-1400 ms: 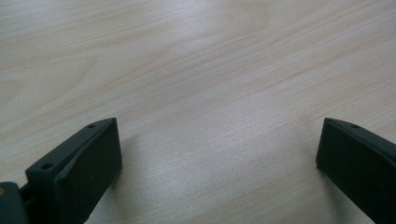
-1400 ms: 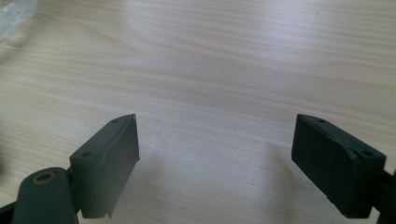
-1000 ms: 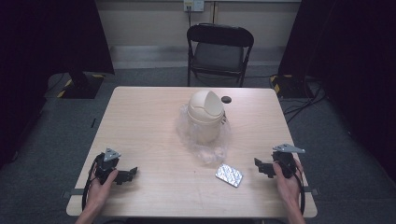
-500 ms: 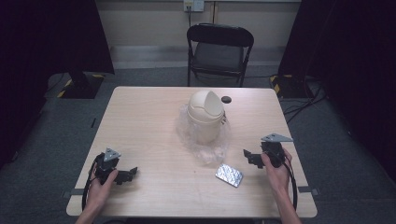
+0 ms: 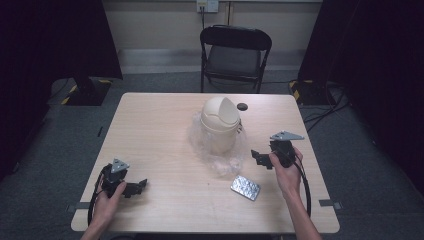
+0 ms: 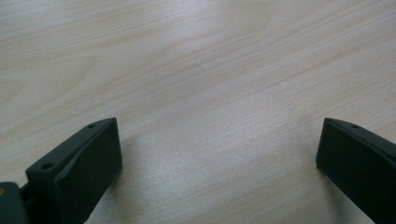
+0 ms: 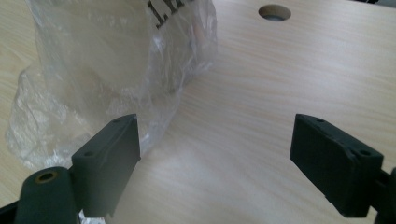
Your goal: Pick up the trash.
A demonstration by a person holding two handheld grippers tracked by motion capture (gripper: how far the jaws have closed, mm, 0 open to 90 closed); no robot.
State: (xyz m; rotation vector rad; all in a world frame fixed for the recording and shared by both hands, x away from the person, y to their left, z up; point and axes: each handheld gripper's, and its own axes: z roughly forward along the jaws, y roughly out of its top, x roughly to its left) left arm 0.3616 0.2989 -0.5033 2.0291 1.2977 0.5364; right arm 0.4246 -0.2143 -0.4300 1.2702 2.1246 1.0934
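In the high view, a cream bin (image 5: 220,125) with a swing lid stands upright near the middle of the bench (image 5: 150,125), with a clear bag (image 5: 220,160) bunched around its base and spread toward the person. The right tongs (image 5: 257,158) hover just beside the bag's right edge, jaws apart and holding nothing. A silvery blister pack (image 5: 245,187) lies flat near the bench's front edge, just in front of the bag. The left tongs (image 5: 140,186) rest near the front left, well apart from the bin. In the left gripper view, the jaws stand wide apart over bare wood. In the right gripper view, the jaws are wide apart; the bag (image 7: 107,70) lies by the left jaw, and a round hole (image 7: 274,12) shows in the bench beyond.
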